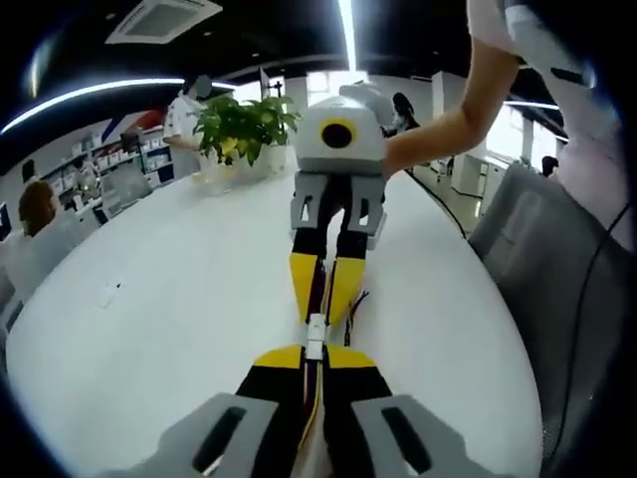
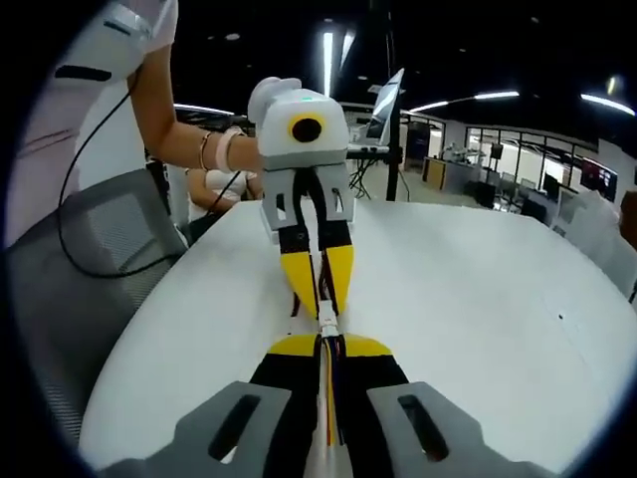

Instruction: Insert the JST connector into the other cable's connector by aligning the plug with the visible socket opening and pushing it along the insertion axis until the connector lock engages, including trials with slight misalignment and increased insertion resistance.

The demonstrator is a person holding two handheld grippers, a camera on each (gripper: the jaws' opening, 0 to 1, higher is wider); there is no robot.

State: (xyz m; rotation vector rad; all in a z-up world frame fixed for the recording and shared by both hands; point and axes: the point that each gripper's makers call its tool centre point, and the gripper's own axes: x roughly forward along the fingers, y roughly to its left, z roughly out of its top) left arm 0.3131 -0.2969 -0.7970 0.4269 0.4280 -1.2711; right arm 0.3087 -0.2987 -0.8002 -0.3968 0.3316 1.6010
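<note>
Both grippers meet nose to nose over the white table, each clamped on its own cable. In the left gripper view, the left gripper rises from the bottom edge with its yellow-tipped jaws pressed together around a bundle of red, yellow and dark wires; the white JST connector sits just past those tips, on the line between the two grippers. Facing it, the right gripper points back toward the camera, its yellow tips pinched on the far cable just beyond the connector, with a few loose wire ends fanning out beside it.

The right gripper view gives the same meeting from the other side (mirror-fashion): the right gripper holds its wires, the small white connector lies at its tips, and the left gripper closes in from above it. Whether plug and socket are fully seated I cannot tell; the white housings look touching.

Around them the tabletop is bare white. A potted plant stands at the far end in the left gripper view, a grey mesh chair sits beside the table, and a person's forearm reaches in behind the right gripper.
</note>
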